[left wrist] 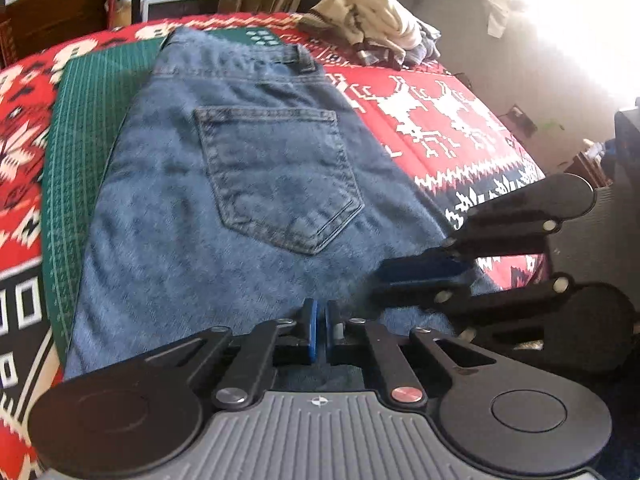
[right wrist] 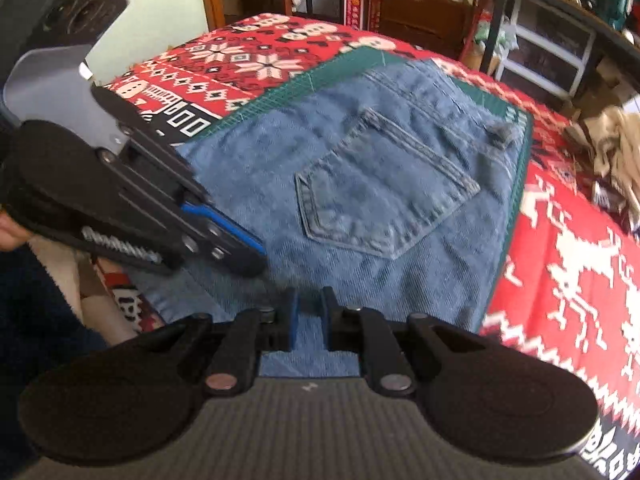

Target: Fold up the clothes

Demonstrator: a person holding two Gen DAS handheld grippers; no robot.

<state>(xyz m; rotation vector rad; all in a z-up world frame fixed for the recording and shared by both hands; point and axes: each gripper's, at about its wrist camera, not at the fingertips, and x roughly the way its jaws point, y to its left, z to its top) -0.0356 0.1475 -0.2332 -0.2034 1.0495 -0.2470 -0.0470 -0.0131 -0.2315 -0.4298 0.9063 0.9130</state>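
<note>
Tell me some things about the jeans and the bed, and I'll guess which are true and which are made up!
1. The jeans lie with a back pocket facing up. True.
2. The blanket under them is plain white. False: it is red with white reindeer.
3. A heap of other clothes sits at the far end of the bed. True.
4. The jeans are rolled into a ball. False: they lie flat.
</note>
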